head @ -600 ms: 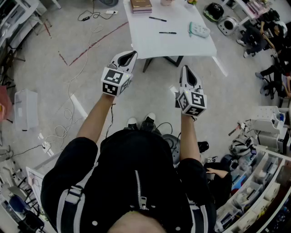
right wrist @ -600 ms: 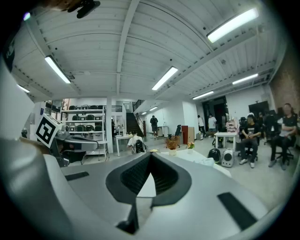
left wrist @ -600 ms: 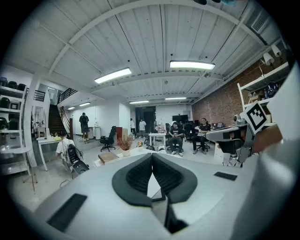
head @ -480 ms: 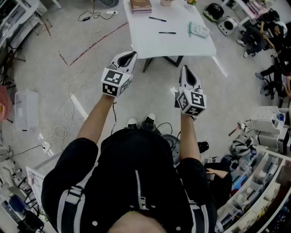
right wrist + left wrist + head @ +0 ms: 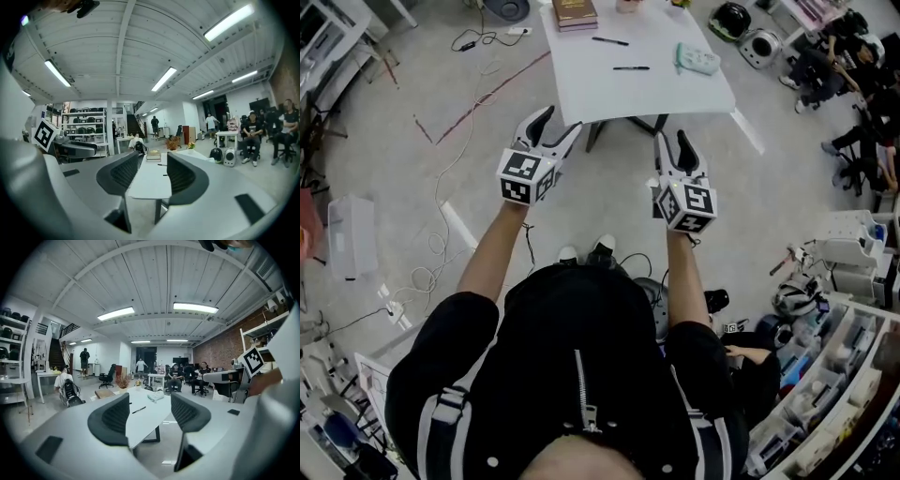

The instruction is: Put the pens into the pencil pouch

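The left gripper [image 5: 553,122] and right gripper [image 5: 672,142] are hovering mid-frame with jaws apart and empty, the left's wider. Ahead, on the table [image 5: 647,96], two pens [image 5: 631,67] are lying crosswise. The pouch [image 5: 697,60] is sitting upper right, seemingly nearer the right gripper. Books [image 5: 573,13] are well clear, and nothing is blocking.

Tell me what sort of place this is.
Most likely a shared open-plan workshop or lab. It has shelves of bins along one side, loose cables on the bare floor, and seated people at desks under strip lights.
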{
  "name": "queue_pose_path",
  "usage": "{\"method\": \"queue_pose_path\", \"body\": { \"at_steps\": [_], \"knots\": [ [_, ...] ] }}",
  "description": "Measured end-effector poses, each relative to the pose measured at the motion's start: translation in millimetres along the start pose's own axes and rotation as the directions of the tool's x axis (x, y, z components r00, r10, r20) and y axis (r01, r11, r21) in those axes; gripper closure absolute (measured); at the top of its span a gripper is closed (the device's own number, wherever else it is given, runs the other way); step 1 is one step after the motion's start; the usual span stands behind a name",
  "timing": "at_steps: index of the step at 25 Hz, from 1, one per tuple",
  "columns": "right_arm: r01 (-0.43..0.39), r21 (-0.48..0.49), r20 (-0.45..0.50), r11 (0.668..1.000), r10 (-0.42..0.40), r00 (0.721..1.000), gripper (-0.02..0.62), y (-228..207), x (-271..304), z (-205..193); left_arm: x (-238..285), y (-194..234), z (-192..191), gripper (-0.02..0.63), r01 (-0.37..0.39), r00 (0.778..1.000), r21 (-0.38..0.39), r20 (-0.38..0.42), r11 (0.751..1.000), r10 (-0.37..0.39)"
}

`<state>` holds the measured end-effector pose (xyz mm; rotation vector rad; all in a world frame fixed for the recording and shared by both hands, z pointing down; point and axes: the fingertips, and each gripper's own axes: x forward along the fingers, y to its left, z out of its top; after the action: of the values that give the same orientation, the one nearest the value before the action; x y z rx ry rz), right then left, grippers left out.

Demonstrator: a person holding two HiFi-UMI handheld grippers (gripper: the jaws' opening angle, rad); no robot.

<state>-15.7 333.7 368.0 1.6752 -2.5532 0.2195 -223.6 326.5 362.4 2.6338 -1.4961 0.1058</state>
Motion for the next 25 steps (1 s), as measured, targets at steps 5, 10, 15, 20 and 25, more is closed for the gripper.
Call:
{"method": "queue_pose_path", "body": {
  "at_steps": [5,10,15,20,25],
  "knots": [
    [0.008,-0.041,-0.015,0.999,-0.008,1.0,0.317,-15,8,-2,11,-3,-5,0.313,0.001,1.0,-0.024,-0.001,1.0,-0.001],
    [0.027,-0.051,-0.01,0.998,-0.027,1.0,0.305,-34,15,1,25,-1,-4,0.313,-0.009,1.0,-0.014,0.001,1.0,0.009],
    [0.034,-0.039,-0.012,0.999,-0.034,0.999,0.305,-51,25,3,39,2,-3,0.313,-0.017,1.0,-0.017,-0.007,1.0,0.017],
    [0.019,-0.033,-0.016,0.999,-0.019,1.0,0.305,-63,35,4,57,1,-7,0.313,-0.027,0.999,-0.027,-0.029,0.999,0.027],
    [-0.001,-0.023,-0.022,1.0,0.001,1.0,0.305,-81,38,2,73,-9,-9,0.314,-0.043,0.999,-0.024,-0.035,0.999,0.042]
  ]
}}
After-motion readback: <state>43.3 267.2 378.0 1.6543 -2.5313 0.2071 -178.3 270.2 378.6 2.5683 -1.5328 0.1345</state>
